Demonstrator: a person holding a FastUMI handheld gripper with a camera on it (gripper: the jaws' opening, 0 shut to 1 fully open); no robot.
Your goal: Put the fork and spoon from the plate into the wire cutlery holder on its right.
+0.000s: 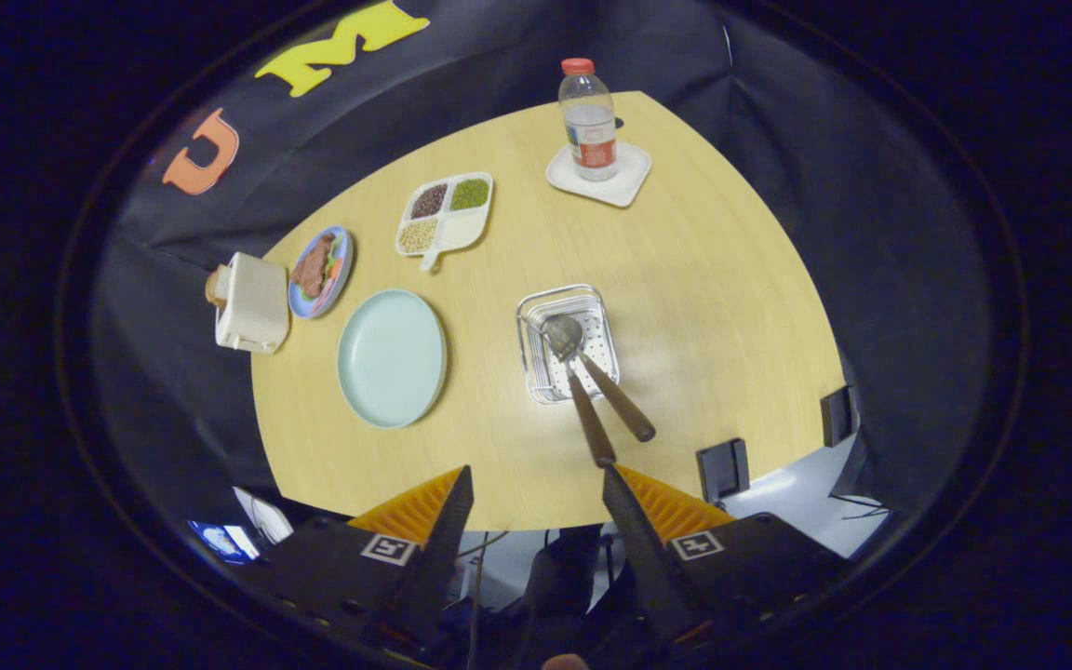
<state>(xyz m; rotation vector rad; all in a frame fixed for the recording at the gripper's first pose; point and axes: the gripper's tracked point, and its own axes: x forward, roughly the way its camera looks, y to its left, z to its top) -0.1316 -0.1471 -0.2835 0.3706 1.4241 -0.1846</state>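
Fork and spoon both sit in the holder; we judge only a clean retreat remains.

Largest first: the counter (703, 307), the bare plate (392, 357), then the holder (567, 342) to its right. Spoon (582, 386) and fork (612, 395) lean heads-down inside it, handles slanting back toward our fingers (537, 510), which stand apart, holding nothing. We should back away without clipping the handles.

I see a matt, pale wood-grain table (703, 307), a shiny wire-metal holder (566, 342) with two metal, dark wooden-handled utensils (596, 391), and a smooth, glossy plate (392, 357) left of it.
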